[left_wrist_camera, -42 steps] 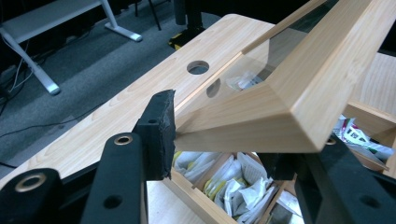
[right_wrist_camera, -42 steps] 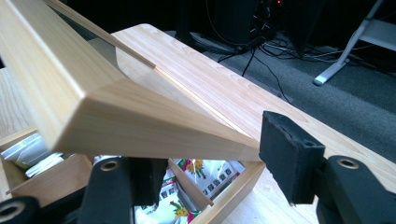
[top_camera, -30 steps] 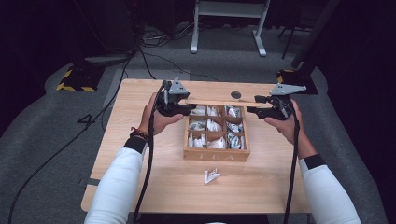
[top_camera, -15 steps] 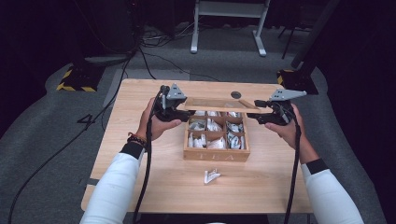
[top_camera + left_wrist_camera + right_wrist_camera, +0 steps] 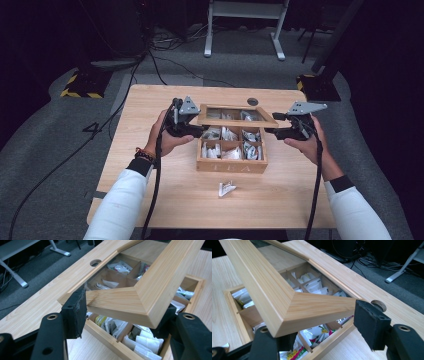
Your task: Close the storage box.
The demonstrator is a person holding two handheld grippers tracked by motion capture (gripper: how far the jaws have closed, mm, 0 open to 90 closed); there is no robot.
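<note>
- both pairs of jaws are clamped on the wooden lid [image 5: 235, 114]: the left gripper [image 5: 192, 129] grips its left corner and the right gripper [image 5: 274, 131] its right corner, each with one black pad above the frame and one beneath it.
- nearest the person, a loose white sachet [image 5: 226, 188] lies alone on the wooden table [image 5: 165, 200], just in front of the box.
- white sleeves come in from the bottom edge; the left hand [image 5: 167, 137] and the right hand [image 5: 308, 141] each hold a gripper, with a black cable trailing back along each forearm.
- beyond the sachet sits the wooden compartment box [image 5: 231, 166], open, its cells packed with tea-bag sachets [image 5: 230, 134].
- the lid is a light wood frame with a clear pane; it hangs tilted above the back half of the box, front edge raised, and the sachets show through the pane in both gripper views.
- past the box, a round cable hole [image 5: 253, 101] is cut into the table near its far edge.
- farther off, on the grey floor, stand a white metal stand [image 5: 245, 25] and a yellow-and-black striped block [image 5: 80, 87] at the left, with loose cables.
</note>
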